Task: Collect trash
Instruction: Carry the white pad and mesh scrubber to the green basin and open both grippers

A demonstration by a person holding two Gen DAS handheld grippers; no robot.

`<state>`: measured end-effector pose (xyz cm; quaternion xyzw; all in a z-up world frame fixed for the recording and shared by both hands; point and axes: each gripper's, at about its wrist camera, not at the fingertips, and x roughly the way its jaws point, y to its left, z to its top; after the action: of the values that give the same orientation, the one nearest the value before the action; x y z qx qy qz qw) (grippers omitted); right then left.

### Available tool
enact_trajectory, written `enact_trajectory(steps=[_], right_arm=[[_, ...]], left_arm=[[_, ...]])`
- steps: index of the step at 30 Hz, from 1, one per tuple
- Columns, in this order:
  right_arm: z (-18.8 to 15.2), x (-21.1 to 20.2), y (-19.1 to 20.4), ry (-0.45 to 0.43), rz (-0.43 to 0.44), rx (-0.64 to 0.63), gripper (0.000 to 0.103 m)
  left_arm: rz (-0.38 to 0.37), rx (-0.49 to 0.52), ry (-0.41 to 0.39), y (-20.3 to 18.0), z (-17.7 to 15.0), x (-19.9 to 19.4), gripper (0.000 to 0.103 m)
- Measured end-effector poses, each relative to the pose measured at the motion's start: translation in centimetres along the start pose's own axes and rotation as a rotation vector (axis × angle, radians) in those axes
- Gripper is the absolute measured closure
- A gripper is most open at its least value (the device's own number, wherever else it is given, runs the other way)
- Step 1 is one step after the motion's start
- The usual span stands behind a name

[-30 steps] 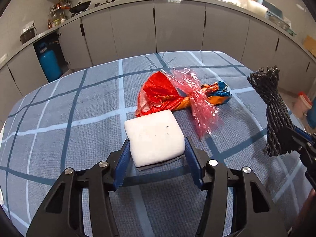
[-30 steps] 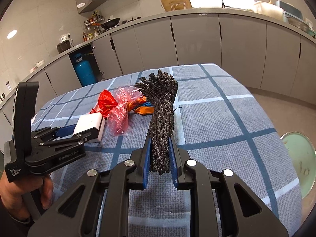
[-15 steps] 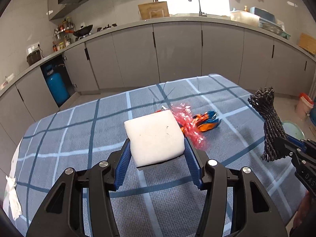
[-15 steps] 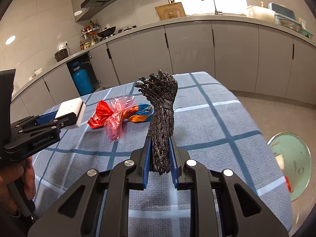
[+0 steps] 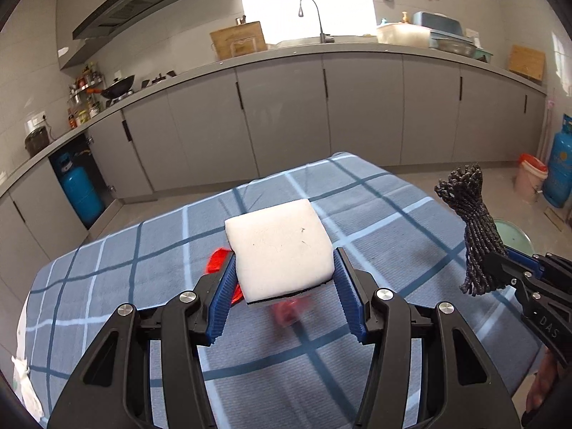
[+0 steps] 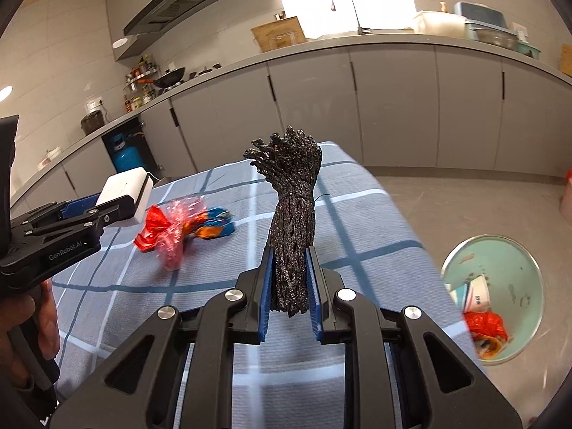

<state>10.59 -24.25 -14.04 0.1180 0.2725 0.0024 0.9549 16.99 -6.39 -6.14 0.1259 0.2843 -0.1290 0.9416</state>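
My left gripper (image 5: 284, 279) is shut on a white foam block (image 5: 280, 246) and holds it well above the blue checked tablecloth (image 5: 375, 214). It also shows at the left of the right wrist view (image 6: 123, 196). My right gripper (image 6: 289, 279) is shut on an upright bundle of dark speckled rope (image 6: 291, 214), which also shows at the right of the left wrist view (image 5: 472, 228). Red, pink and orange-blue plastic wrappers (image 6: 178, 227) lie on the cloth. A pale green trash bin (image 6: 493, 296) with trash inside stands on the floor at the right.
Grey kitchen cabinets (image 5: 357, 107) and a counter with a sink run along the back. A blue gas cylinder (image 5: 77, 193) stands at the left and another (image 5: 559, 164) at the far right. A white rag (image 5: 23, 382) hangs at the table's left edge.
Both grippers have lifted with their loads, away from the table. The wrappers are now mostly hidden under the foam block in the left wrist view. The trash bin has come further into the right view.
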Motion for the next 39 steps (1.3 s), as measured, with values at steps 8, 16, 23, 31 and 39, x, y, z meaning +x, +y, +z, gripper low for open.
enact_trajectory(steps=[8, 16, 23, 31, 39], right_arm=[[0.4, -1.4, -4.2, -0.027, -0.074, 0.054, 0.084], [0.1, -2.7, -9.4, -0.037, -0.166, 0.111, 0.083], [-0.5, -3.3, -13.6, -0.029, -0.231, 0.157, 0.083], [-1.2, -3.7, -18.2, -0.017, -0.289, 0.199, 0.083], [-1.9, -3.0, -22.1, 0.008, -0.327, 0.238, 0.083]], left_arm=[[-0.089, 0.059, -0.038, -4.9, 2.0, 0.3, 0.05], [-0.203, 0.123, -0.063, -11.1, 3.5, 0.9, 0.05], [-0.29, 0.182, -0.065, -16.6, 4.3, 1.8, 0.05], [-0.366, 0.236, -0.059, -21.8, 4.5, 2.8, 0.05], [-0.443, 0.268, -0.028, -26.2, 4.7, 4.5, 0.05]])
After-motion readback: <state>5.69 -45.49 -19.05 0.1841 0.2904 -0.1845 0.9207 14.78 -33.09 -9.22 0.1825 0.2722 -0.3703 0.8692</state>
